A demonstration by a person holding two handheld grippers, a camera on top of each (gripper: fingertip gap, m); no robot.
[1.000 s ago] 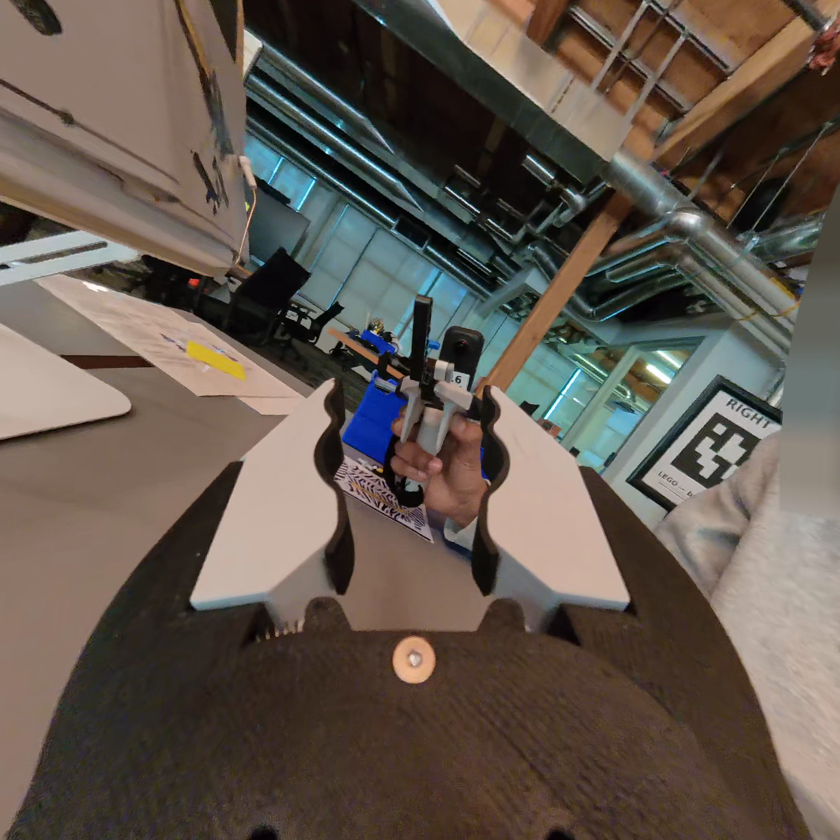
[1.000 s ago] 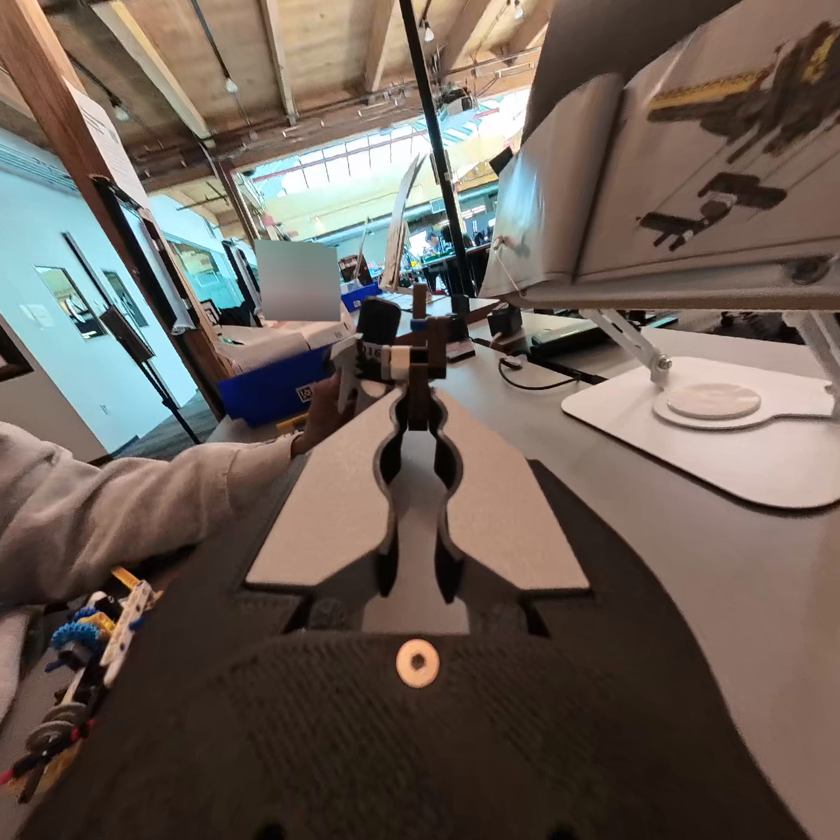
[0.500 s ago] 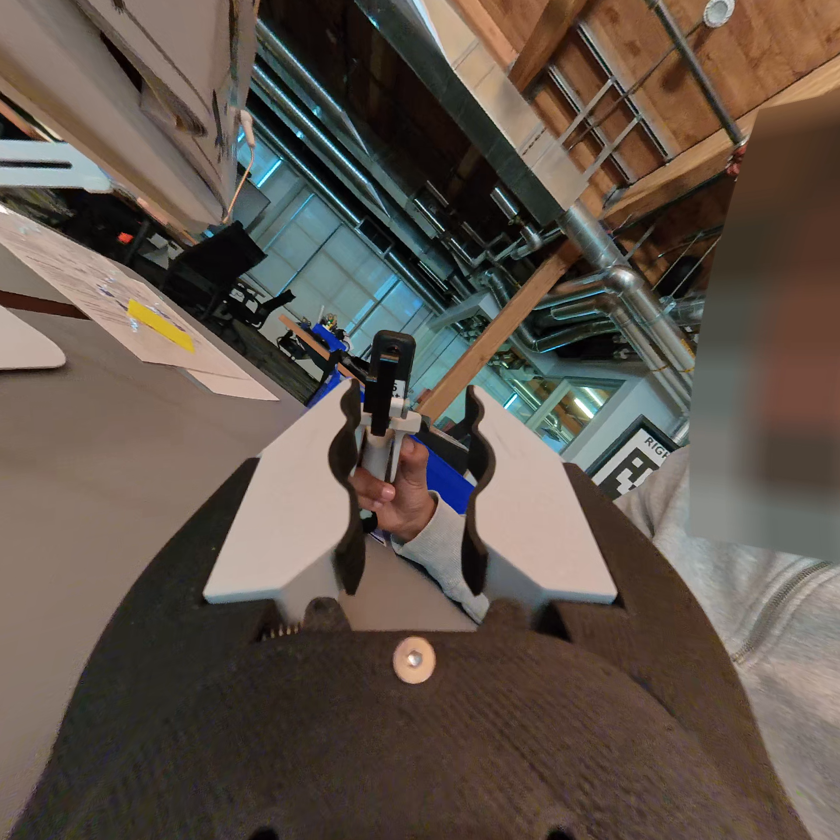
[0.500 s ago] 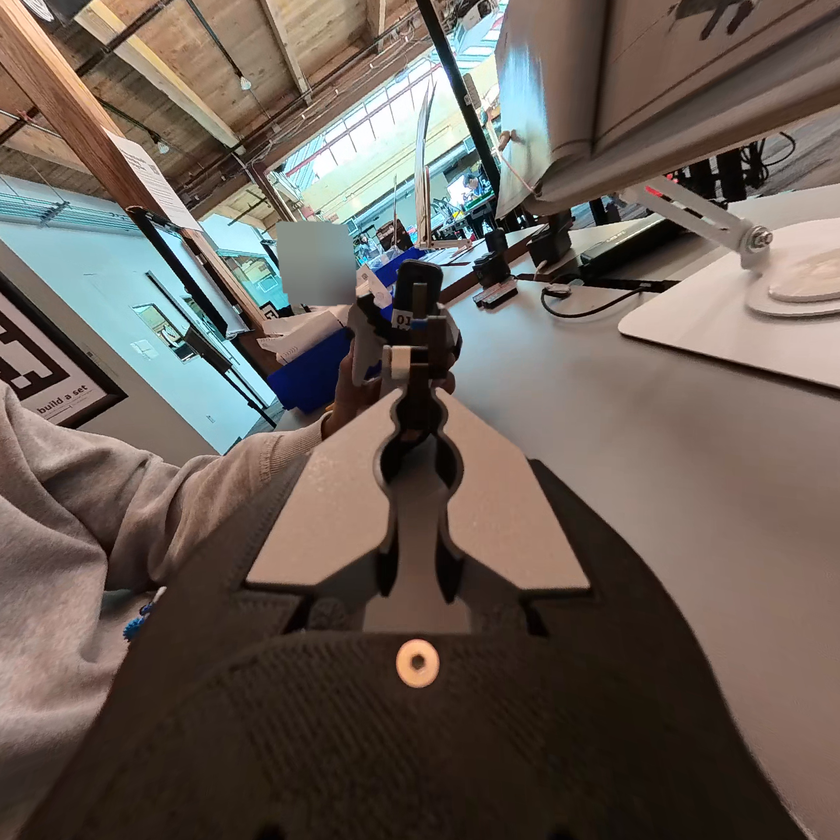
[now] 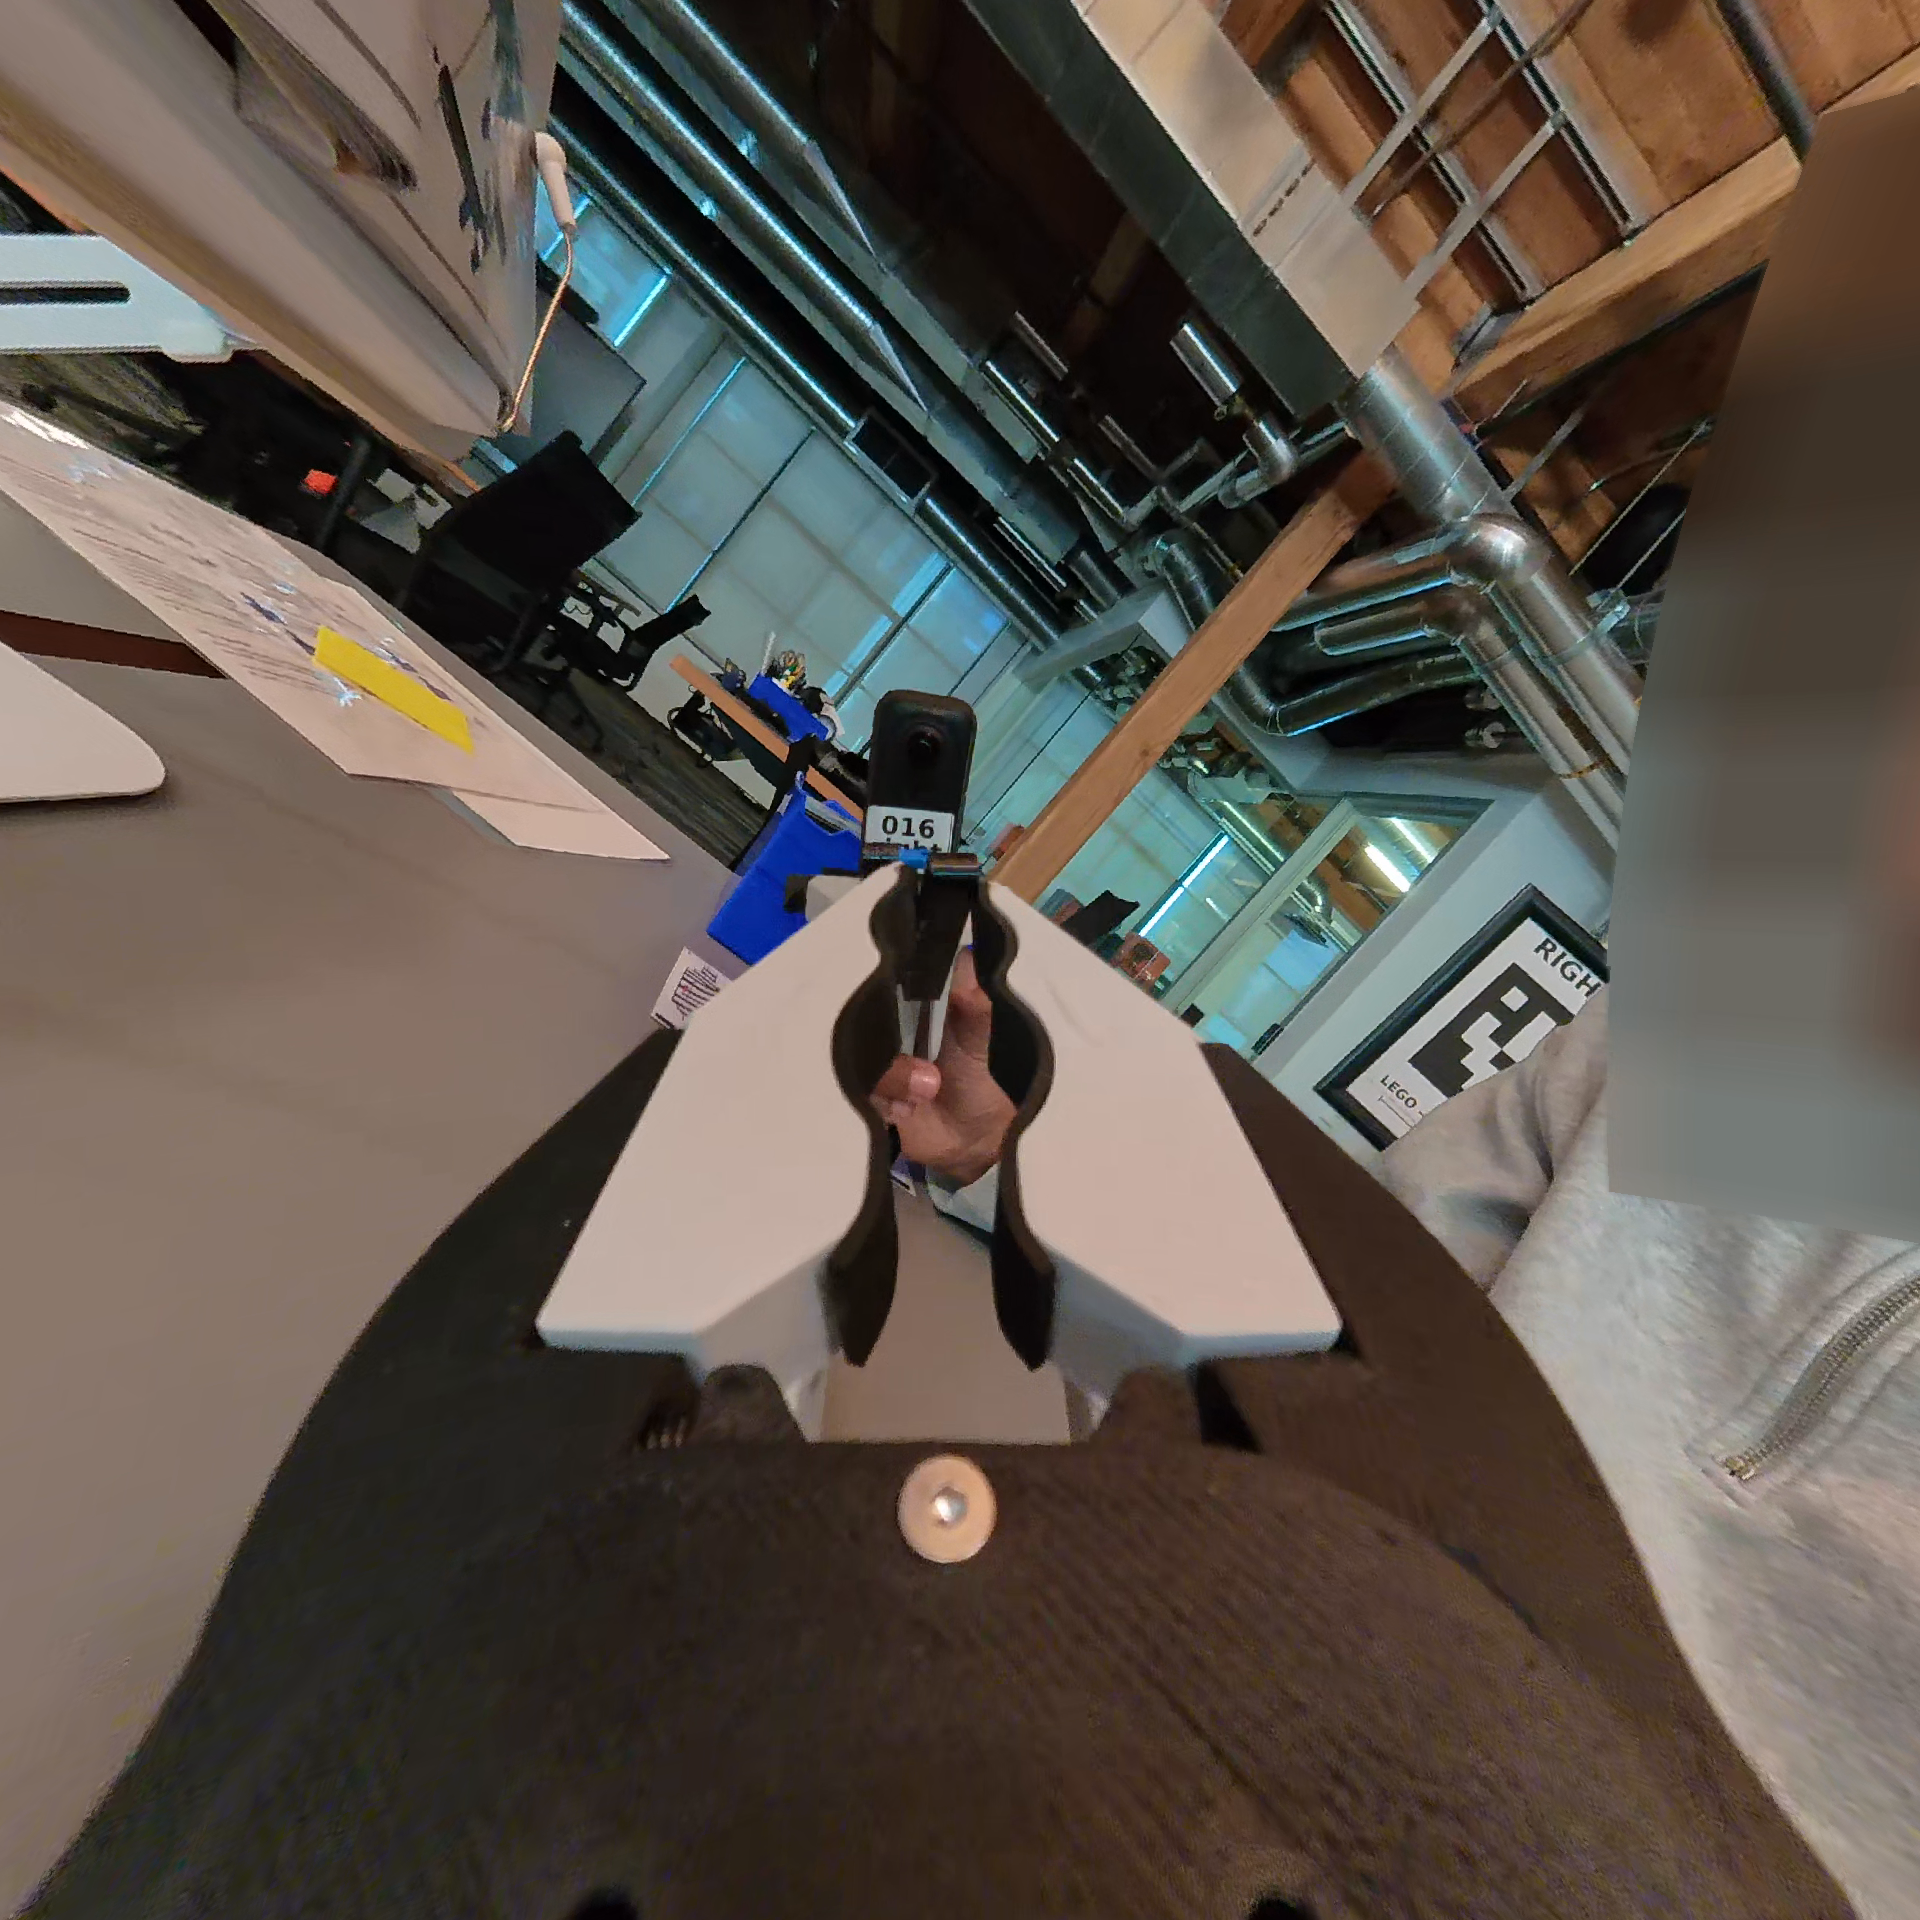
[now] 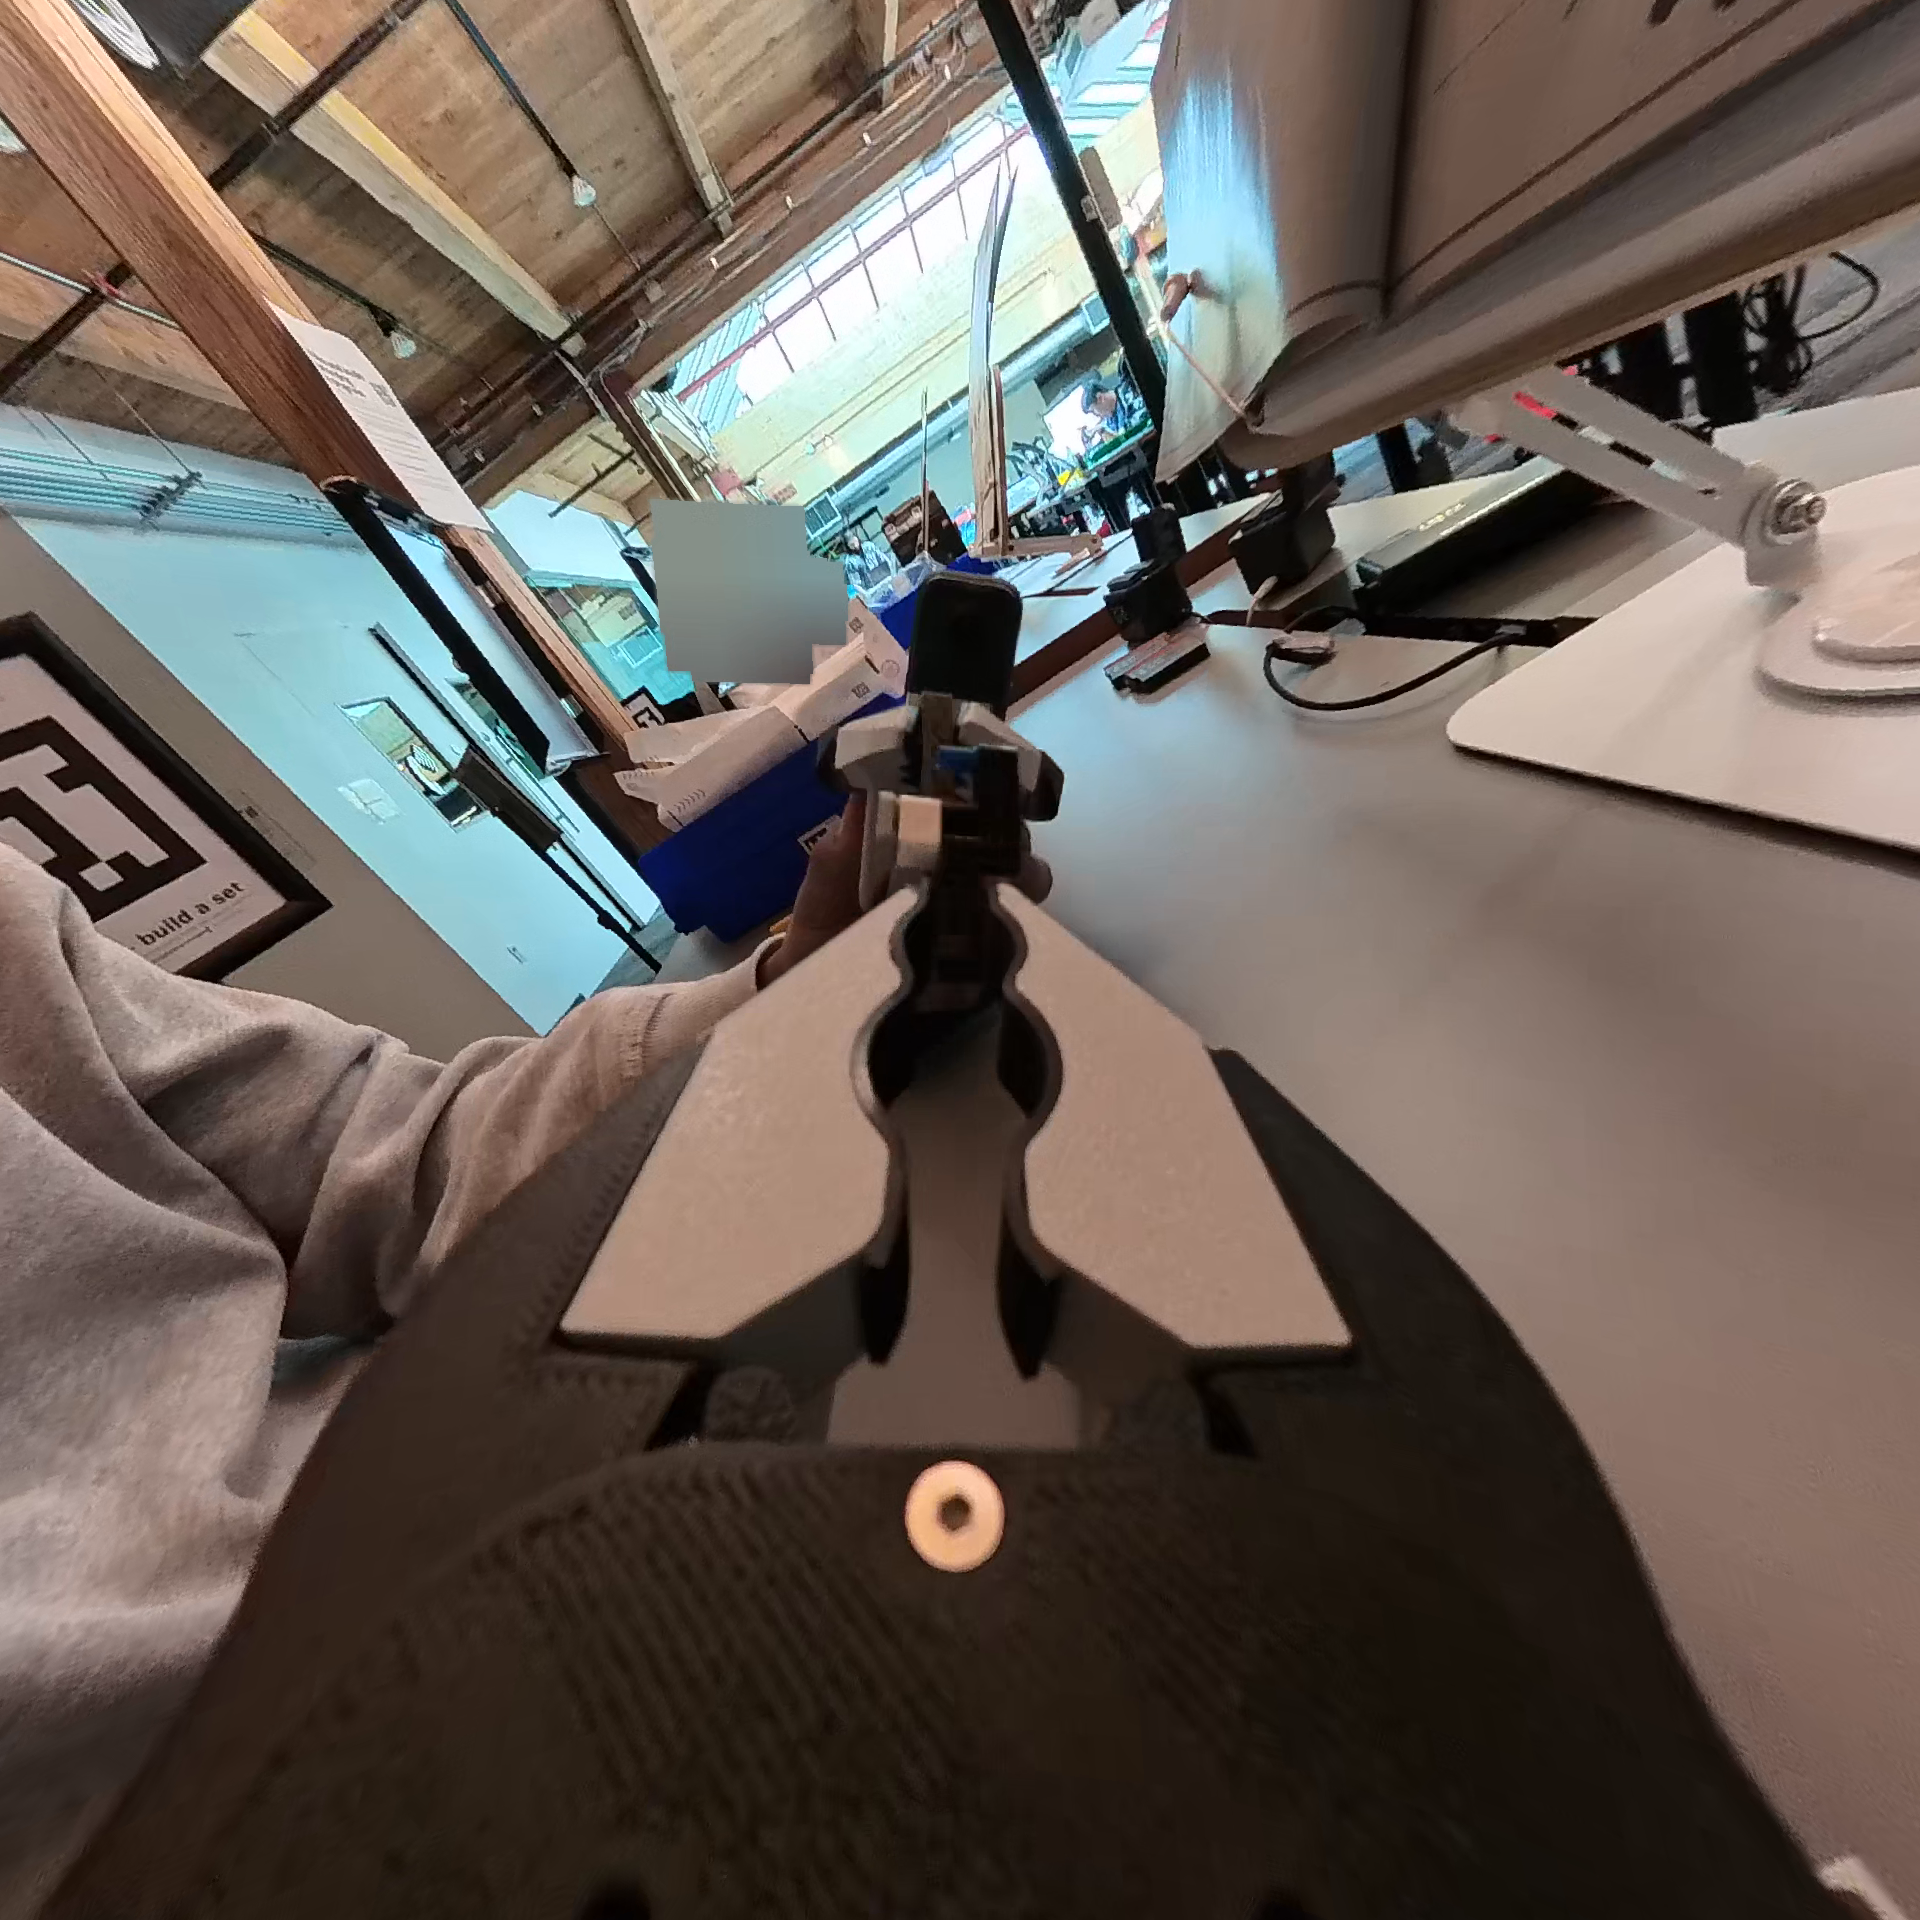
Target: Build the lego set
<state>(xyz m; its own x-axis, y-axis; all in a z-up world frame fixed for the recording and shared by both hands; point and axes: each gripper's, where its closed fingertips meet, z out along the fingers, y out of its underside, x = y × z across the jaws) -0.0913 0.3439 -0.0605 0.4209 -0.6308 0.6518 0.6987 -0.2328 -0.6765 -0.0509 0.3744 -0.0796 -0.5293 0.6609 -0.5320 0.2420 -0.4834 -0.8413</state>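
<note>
Above bench (image 6: 1351, 935), 12 o'clock: left tongs (image 5: 935, 883) and right tongs (image 6: 961, 904) both pinch one black lego beam (image 6: 961, 862); misaligned pulling risks dropping it.

Both wrist cams sit low over the grey tabletop (image 5: 260, 1039), tilted up, facing each other at close range. Each frames the other's black camera unit (image 5: 920, 748) (image 6: 961, 644); shared: blue plastic bin (image 5: 774, 883) (image 6: 743, 831).

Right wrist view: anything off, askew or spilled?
Nothing stands out. The left gripper and right gripper meet tip to tip above the table, both shut on a black lego piece. Nothing in view looks spilled or damaged.
</note>
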